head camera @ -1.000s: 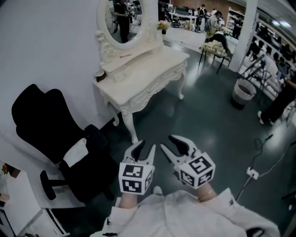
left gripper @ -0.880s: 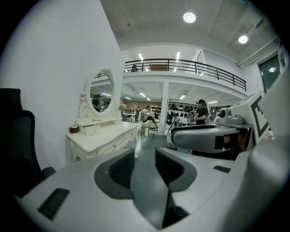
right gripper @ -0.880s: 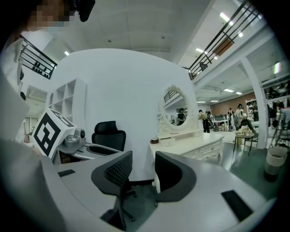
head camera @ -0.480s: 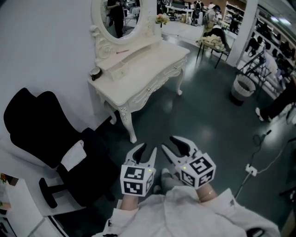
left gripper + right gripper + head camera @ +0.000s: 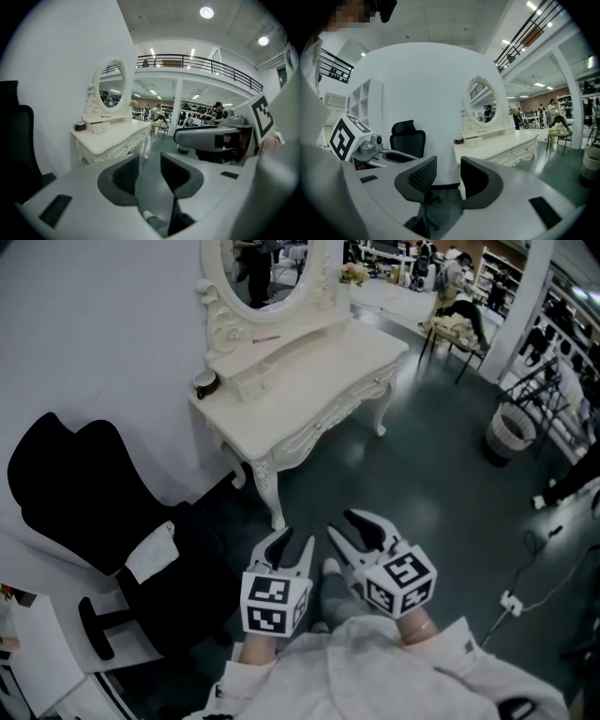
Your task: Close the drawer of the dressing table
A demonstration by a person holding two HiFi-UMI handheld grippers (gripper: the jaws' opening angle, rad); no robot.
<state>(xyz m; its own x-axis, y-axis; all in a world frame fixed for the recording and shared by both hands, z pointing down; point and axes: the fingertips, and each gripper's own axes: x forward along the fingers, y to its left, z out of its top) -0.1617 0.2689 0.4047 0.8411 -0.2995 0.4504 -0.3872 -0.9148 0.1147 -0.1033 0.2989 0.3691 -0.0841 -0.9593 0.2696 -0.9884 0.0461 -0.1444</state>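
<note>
The white dressing table (image 5: pixel 319 371) with an oval mirror (image 5: pixel 272 268) stands against the wall, well ahead of both grippers. A small drawer (image 5: pixel 255 382) under the mirror shelf sticks out a little over the tabletop; it also shows as the drawer (image 5: pixel 101 126) and the drawer (image 5: pixel 474 140). My left gripper (image 5: pixel 292 545) and right gripper (image 5: pixel 349 526) are held side by side in front of my body, above the floor. Both are open with nothing between the jaws. They point toward the table, left gripper (image 5: pixel 150 159) and right gripper (image 5: pixel 448 165), far short of it.
A black office chair (image 5: pixel 103 512) stands left of me, close to the table's near leg (image 5: pixel 267 488). A small dark jar (image 5: pixel 205 383) sits on the table's left corner. A waste bin (image 5: pixel 511 432) and a floor cable with a plug block (image 5: pixel 511 601) lie to the right.
The dressing table has drawn nearer and shifted right in the head view. Both grippers keep their spot in front of me, still open. A shoe now shows below them.
</note>
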